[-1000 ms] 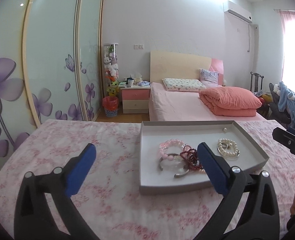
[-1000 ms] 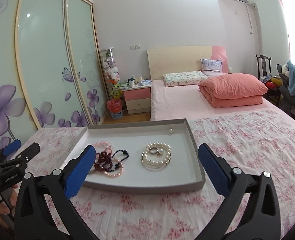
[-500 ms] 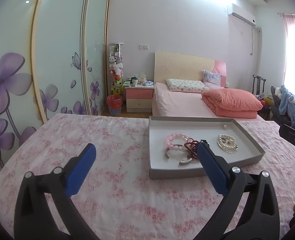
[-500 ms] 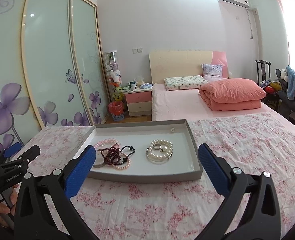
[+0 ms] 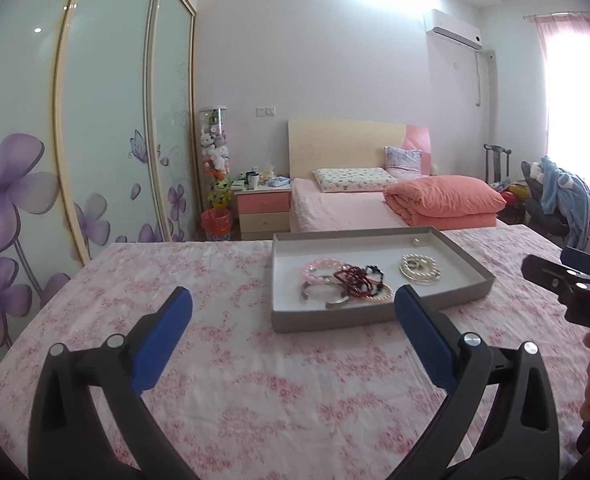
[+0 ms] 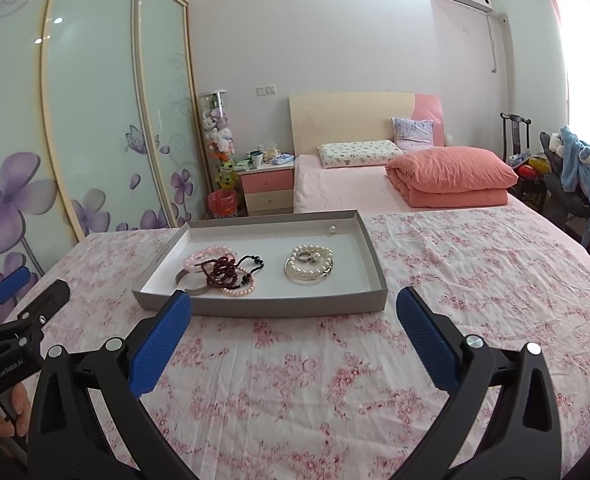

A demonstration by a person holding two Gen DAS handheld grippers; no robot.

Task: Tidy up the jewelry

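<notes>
While both grippers are held above the floral cloth (image 6: 435, 280), the jaws of the left gripper (image 5: 293, 316) and right gripper (image 6: 294, 312) are spread wide, with nothing between them. Bracelets (image 6: 219, 270) and a pearl coil (image 6: 309, 268) are kept in the grey tray (image 6: 263, 306), far of the fingertips.

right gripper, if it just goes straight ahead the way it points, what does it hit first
Probably the near wall of the grey tray, which lies dead ahead between the open fingers of the right gripper; only floral tablecloth lies before it. Depth is uncertain.
</notes>
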